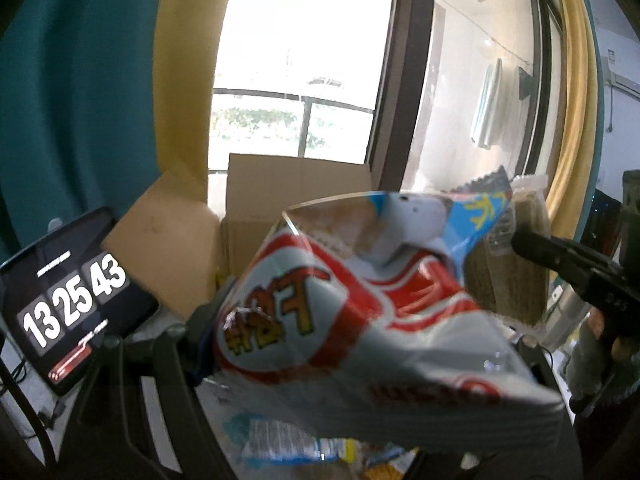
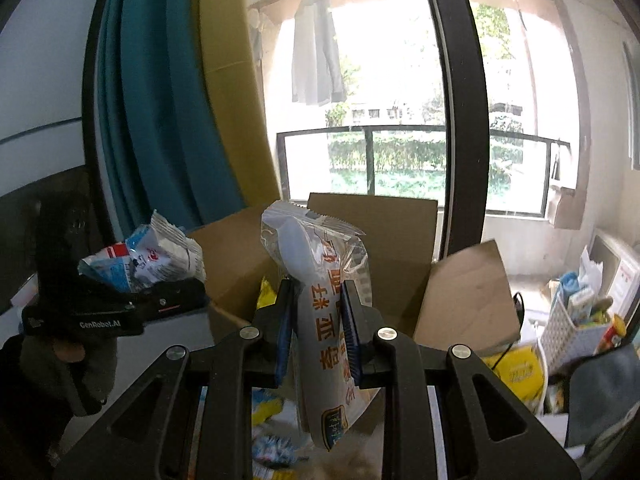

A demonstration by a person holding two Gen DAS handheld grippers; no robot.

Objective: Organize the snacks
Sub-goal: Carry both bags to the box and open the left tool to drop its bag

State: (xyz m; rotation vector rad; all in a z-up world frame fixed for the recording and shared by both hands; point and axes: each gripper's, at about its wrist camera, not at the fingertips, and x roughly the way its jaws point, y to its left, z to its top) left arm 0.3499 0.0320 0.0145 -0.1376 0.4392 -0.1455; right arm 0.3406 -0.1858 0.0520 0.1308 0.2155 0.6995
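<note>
A big red, white and blue snack bag fills the left wrist view, held up in my left gripper. One dark finger shows at the bag's left edge; the other is hidden behind it. In the right wrist view my right gripper is shut on a tall clear packet with orange print, its blue pads pressing both sides. An open cardboard box stands just behind both packets, with a yellow wrapper inside. Each view also catches the other gripper: the left gripper with its bag, the right gripper with its packet.
A tablet showing a clock leans at the left. A white basket of snacks and a yellow packet sit at the right. Loose wrappers lie on the table below. Curtains and a glass door stand behind the box.
</note>
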